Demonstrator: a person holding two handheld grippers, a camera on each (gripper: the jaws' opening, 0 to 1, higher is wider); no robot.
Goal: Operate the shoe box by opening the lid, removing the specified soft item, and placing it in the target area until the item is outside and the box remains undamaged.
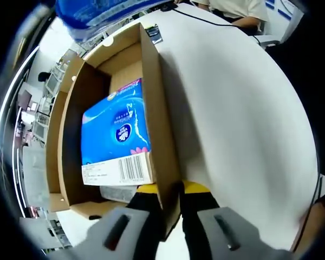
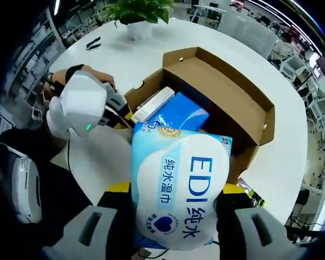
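Cardboard shoe box (image 1: 151, 97) wall sat pinched in the left claw (image 1: 173, 203), bare white table (image 1: 244, 124) beside it. Right claw (image 2: 176, 216) clamped the wet-wipes pack (image 2: 179, 189), its long axis running lengthwise away from the claw, above the open box.

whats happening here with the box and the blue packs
A person works with a gripper in each hand over an open cardboard shoe box on a white table. The left gripper is shut on the box's side wall, apparently steadying it. The right gripper holds a soft pack of wet wipes lifted above the box. A blue tissue pack lies inside the box. The wipes are not yet set down on the table.
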